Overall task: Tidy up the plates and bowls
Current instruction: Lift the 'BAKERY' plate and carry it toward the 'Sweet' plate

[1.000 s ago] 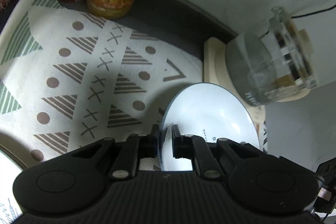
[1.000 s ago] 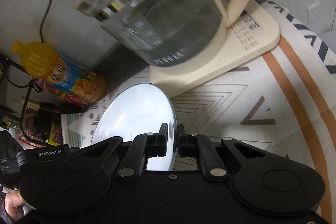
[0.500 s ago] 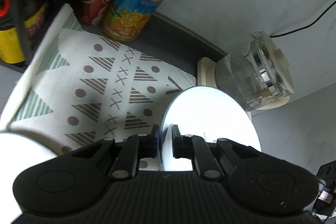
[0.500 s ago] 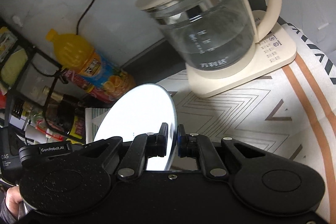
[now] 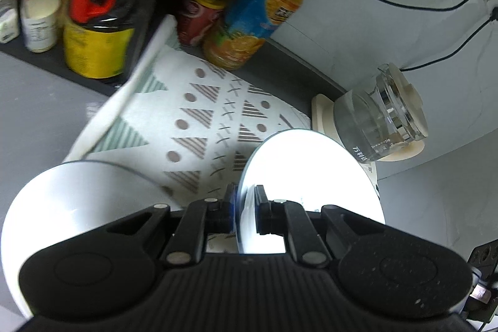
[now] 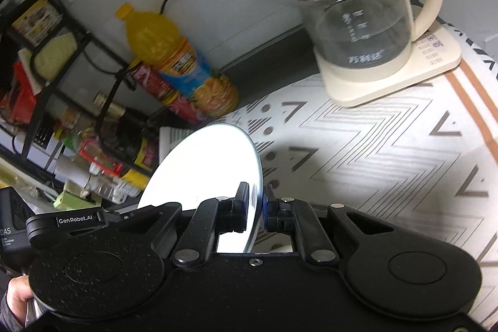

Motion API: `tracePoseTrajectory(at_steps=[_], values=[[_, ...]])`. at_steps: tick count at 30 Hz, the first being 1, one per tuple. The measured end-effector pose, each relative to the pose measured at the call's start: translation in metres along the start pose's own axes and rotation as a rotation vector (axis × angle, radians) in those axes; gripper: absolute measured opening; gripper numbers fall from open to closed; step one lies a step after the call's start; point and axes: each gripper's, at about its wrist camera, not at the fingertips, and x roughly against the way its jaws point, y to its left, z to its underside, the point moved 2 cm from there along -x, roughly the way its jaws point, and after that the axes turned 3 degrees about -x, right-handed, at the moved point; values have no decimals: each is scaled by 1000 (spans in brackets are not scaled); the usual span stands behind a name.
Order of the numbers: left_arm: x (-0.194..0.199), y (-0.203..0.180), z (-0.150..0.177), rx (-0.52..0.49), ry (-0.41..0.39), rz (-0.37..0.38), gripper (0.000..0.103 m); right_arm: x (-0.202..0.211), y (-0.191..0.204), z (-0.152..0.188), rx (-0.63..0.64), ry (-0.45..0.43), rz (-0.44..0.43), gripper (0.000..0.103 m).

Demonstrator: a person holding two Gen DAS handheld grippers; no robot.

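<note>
In the left wrist view, my left gripper (image 5: 246, 207) is shut on the rim of a white plate (image 5: 311, 170), held on edge above the patterned mat (image 5: 199, 120). A second white dish (image 5: 77, 207), a bowl or a plate, shows at the lower left, partly hidden behind the gripper body. In the right wrist view, my right gripper (image 6: 256, 207) is shut on the rim of a white plate (image 6: 211, 170), also tilted on edge over the mat (image 6: 373, 161). I cannot tell whether both views show the same plate.
A glass kettle (image 6: 351, 11) on a cream base stands at the back of the mat, by the wall. An orange juice bottle (image 6: 177, 61), red cans and a rack of bottles (image 6: 46, 52) crowd the left. A hand (image 6: 15, 291) shows at the lower left edge.
Both grippers have lifted and drawn back from the kettle with the plate rims still clamped. The kettle looks smaller, and the white dish has come into the left view.
</note>
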Motion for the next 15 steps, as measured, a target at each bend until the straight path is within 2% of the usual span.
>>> tracePoseTrajectory(at_steps=[15], values=[[58,64,37,69,-42,-35,9,-3,50,58,64,50,-30,9]])
